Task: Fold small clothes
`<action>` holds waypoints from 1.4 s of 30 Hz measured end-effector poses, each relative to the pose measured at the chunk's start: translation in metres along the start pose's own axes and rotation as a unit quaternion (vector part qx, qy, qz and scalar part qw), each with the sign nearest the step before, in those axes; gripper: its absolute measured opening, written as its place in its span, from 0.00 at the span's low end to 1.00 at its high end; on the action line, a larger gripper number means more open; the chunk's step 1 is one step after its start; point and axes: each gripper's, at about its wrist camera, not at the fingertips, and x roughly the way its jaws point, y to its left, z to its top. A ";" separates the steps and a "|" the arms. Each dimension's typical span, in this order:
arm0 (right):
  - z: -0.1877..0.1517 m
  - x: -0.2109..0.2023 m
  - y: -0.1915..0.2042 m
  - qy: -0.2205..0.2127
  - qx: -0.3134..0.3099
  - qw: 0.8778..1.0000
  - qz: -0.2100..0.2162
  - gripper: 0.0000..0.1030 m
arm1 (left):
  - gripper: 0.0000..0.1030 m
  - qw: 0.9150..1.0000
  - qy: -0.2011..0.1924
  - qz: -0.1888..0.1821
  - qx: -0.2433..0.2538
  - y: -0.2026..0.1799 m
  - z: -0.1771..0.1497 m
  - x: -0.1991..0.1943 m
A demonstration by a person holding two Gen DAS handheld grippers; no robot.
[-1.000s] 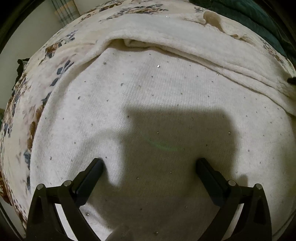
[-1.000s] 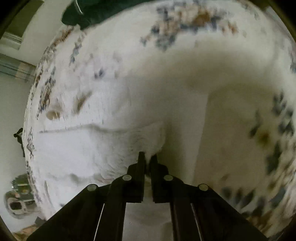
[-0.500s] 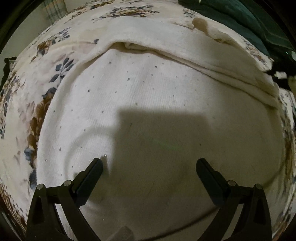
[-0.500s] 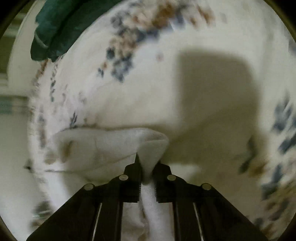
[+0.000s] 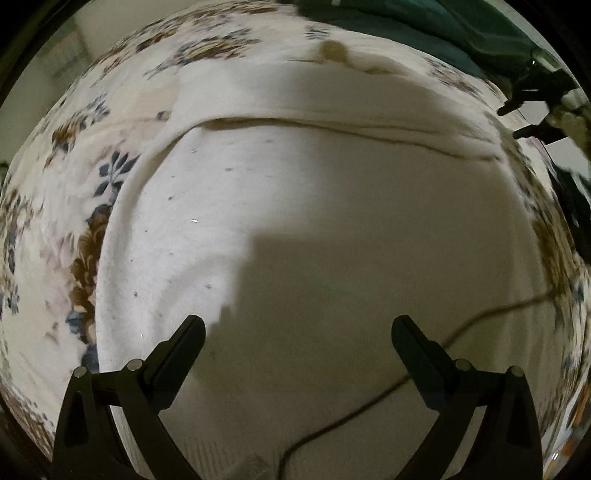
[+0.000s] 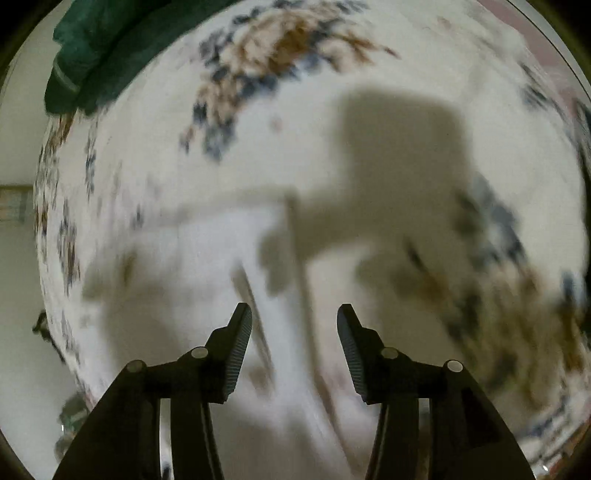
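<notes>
White knit garment [image 5: 332, 229] spread flat on floral bedspread [image 5: 55, 206], far edge folded over in a thick band, dark green cloth [image 5: 424, 33] beyond. Left gripper [image 5: 298, 339] spread wide above it, nothing between the fingers. Right gripper [image 6: 294, 332] opening over blurred white fabric [image 6: 207, 258], gripping nothing

open bedspread ahead, one heap at the far edge

the white garment [image 5: 314, 229] lies flat and low on the floral bedspread [image 6: 369, 122]. a dark green cloth heap [image 6: 96, 48] bulks at the far edge; a thin cord [image 5: 388, 391] crosses the garment.
</notes>
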 end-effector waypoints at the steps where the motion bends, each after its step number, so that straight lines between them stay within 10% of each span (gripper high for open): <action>1: -0.016 -0.008 -0.004 0.009 -0.009 1.000 -0.001 0.49 | 1.00 1.000 0.003 0.000 0.005 -0.007 -0.005 -0.004; 6: -0.147 0.021 -0.053 0.136 -0.037 0.990 -0.001 0.54 | 1.00 0.999 0.030 0.023 -0.034 -0.020 -0.032 -0.013; 11: -0.248 0.099 -0.093 0.210 -0.022 0.972 0.102 0.54 | 1.00 0.987 0.087 0.092 -0.101 -0.034 -0.087 -0.019; 13: -0.273 0.110 -0.092 0.192 -0.055 0.972 0.122 0.10 | 1.00 0.980 0.106 0.115 -0.125 -0.037 -0.107 -0.024; 19: -0.297 0.083 -0.126 0.166 -0.096 0.976 0.099 0.06 | 1.00 0.956 0.084 0.160 -0.230 0.012 -0.136 -0.045; 22: -0.285 0.082 -0.136 0.180 -0.073 0.971 0.138 0.12 | 1.00 0.935 0.041 0.150 -0.320 0.070 -0.139 -0.045; 27: -0.277 0.099 -0.134 0.206 -0.062 0.964 0.159 0.50 | 1.00 0.899 -0.006 0.090 -0.428 0.157 -0.138 -0.009; 31: -0.284 0.110 -0.123 0.208 -0.063 0.962 0.164 0.67 | 0.99 0.894 -0.009 0.071 -0.443 0.182 -0.128 0.026; 34: -0.293 0.108 -0.103 0.198 -0.090 0.966 0.142 0.60 | 0.50 0.912 -0.026 0.109 -0.396 0.173 -0.117 0.017; 36: -0.304 0.101 -0.100 0.196 -0.108 0.966 0.128 0.06 | 0.07 0.919 -0.034 0.125 -0.371 0.165 -0.115 0.003; 42: -0.328 0.080 -0.107 0.183 -0.114 0.974 0.064 0.04 | 0.04 0.926 -0.040 0.105 -0.361 0.174 -0.124 -0.013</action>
